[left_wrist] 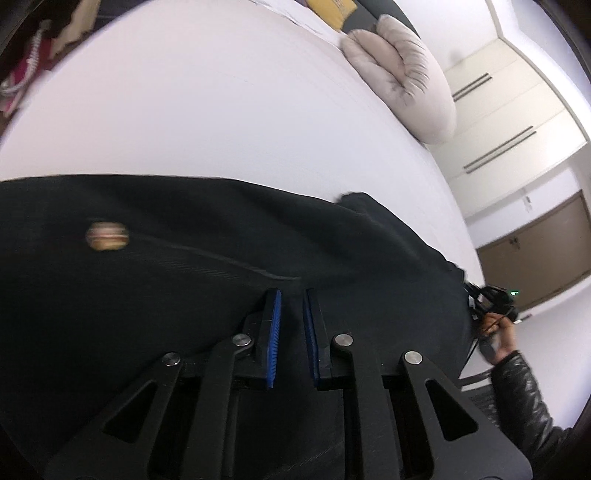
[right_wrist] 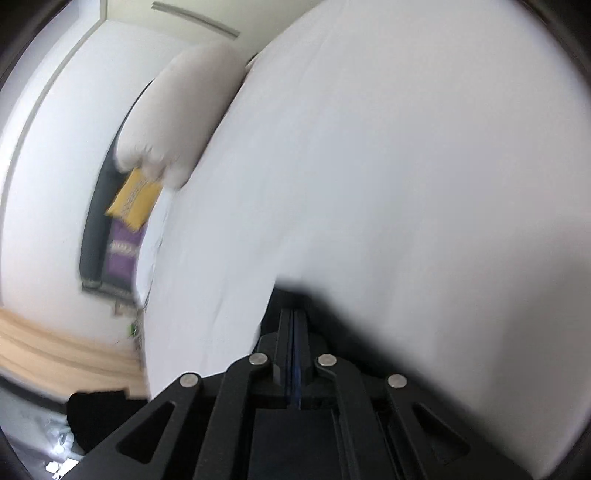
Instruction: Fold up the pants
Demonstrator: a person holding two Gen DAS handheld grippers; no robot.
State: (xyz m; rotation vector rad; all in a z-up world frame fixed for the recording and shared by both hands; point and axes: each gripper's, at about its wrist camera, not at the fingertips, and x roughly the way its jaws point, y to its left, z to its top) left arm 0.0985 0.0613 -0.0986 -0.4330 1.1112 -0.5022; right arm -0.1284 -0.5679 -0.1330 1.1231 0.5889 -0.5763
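Observation:
Black pants [left_wrist: 184, 277] lie spread across the near part of a white bed [left_wrist: 221, 110], with a small round tan patch [left_wrist: 107, 236] on the cloth. My left gripper [left_wrist: 291, 295] is low over them, its blue pads [left_wrist: 275, 321] nearly together with black fabric pinched between them. At the pants' right end a hand in a black sleeve holds the right gripper [left_wrist: 495, 299]. In the blurred right wrist view the right gripper [right_wrist: 294, 312] is shut, its pads pressed together on the dark pants edge [right_wrist: 332, 314] over the white sheet [right_wrist: 369, 166].
A beige pillow [left_wrist: 406, 81] and a yellow cushion [left_wrist: 332, 11] lie at the bed's far end. Cream wardrobe doors [left_wrist: 509, 110] and a brown door [left_wrist: 535, 243] stand to the right. Clothes and a bag [left_wrist: 26, 74] pile up at far left. A dark heap [right_wrist: 99, 413] lies beside the bed.

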